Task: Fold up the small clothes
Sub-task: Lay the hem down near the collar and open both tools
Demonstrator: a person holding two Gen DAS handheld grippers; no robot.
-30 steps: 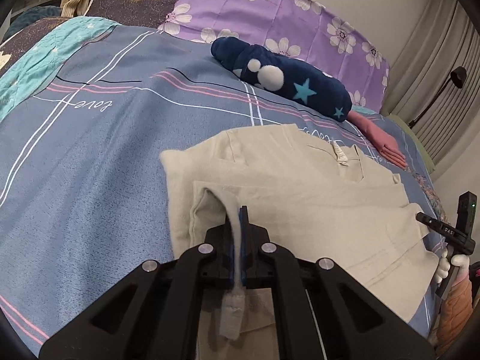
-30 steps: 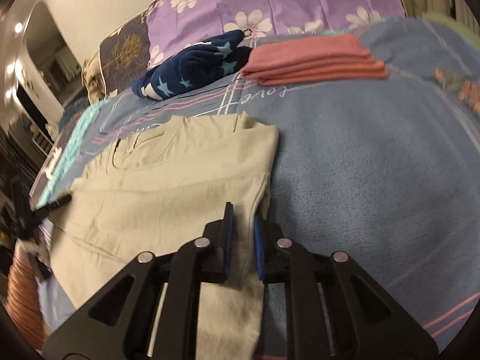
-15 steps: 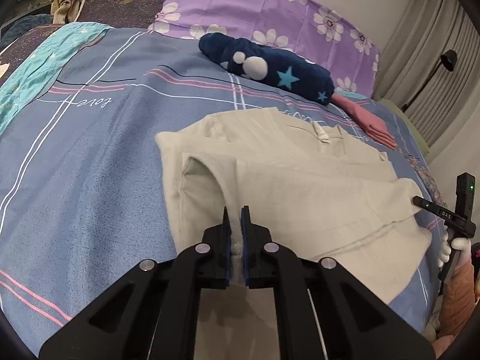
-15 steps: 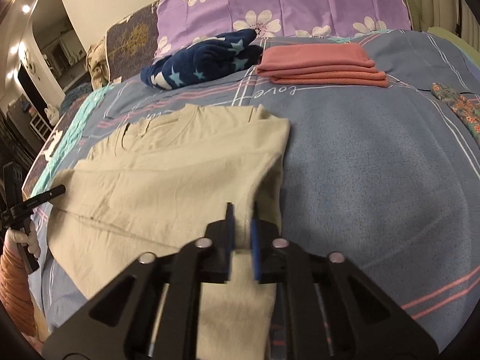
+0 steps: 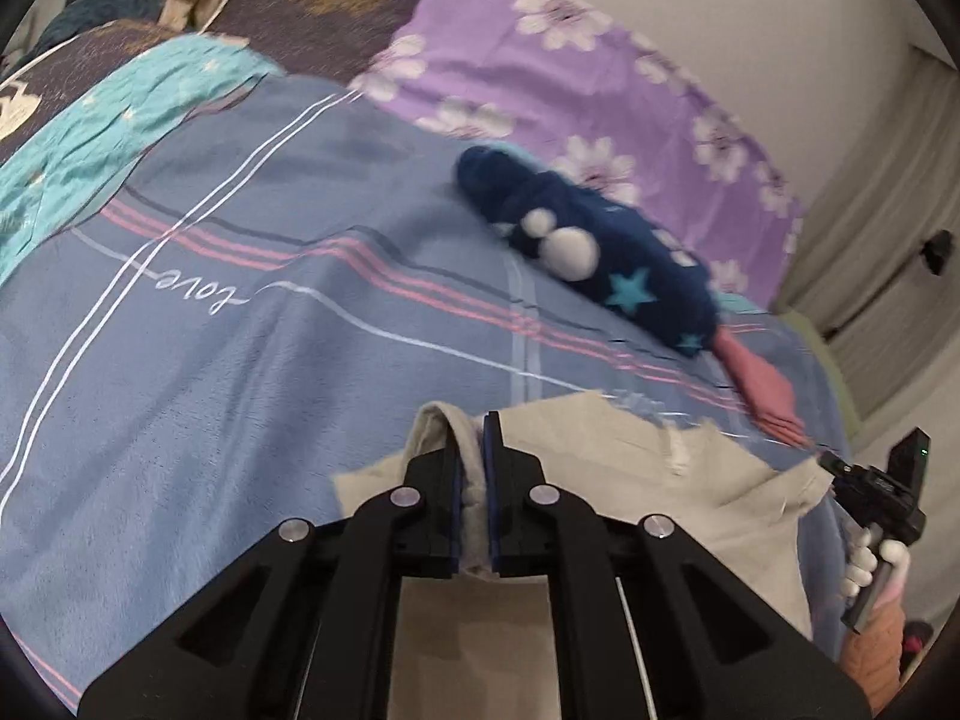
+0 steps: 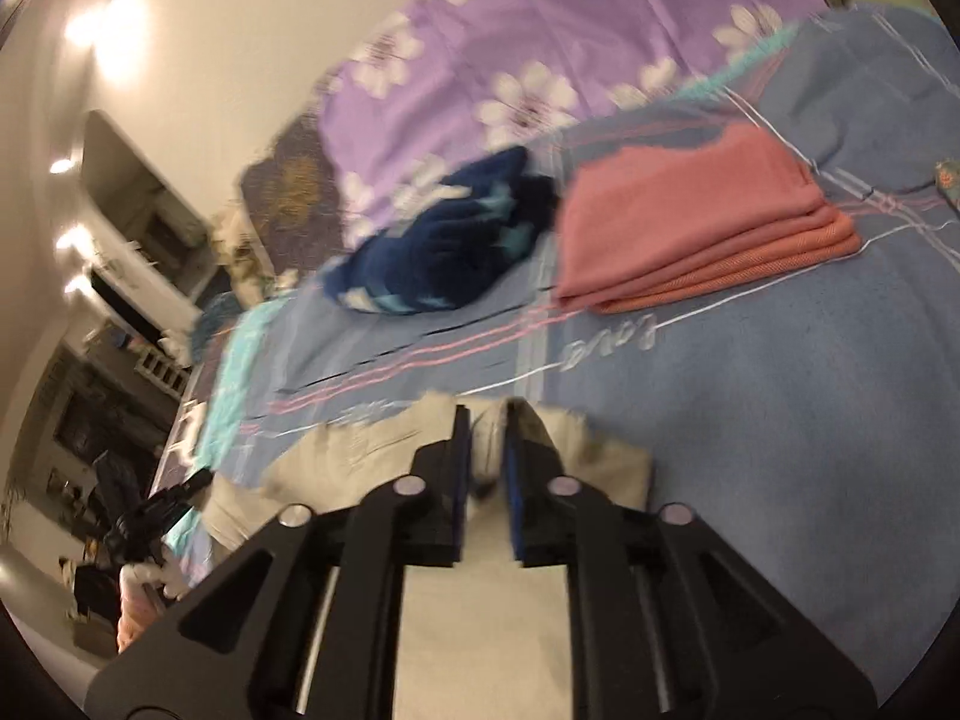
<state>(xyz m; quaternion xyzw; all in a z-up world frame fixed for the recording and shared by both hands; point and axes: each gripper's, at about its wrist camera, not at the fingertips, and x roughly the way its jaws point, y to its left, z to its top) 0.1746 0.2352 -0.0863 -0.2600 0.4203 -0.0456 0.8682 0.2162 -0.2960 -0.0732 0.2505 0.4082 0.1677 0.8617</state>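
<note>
Hems of the beige shirt [image 5: 708, 516] on the bed [image 5: 240, 372] are pinched by left tool [image 5: 472, 456] and right tool [image 6: 486, 450] — carry both evenly toward twelve o'clock, level and taut, so edges meet squarely.

We read one word only: "love", white cursive, upside down, stitched on the blue bedspread [image 5: 198, 294], seen in both views.

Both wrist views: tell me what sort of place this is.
Most likely a bedroom, with the folding done on a bed. A blue striped bedspread covers the surface, purple floral pillows sit at its head, and a folded pink stack lies beside the beige garment.
</note>
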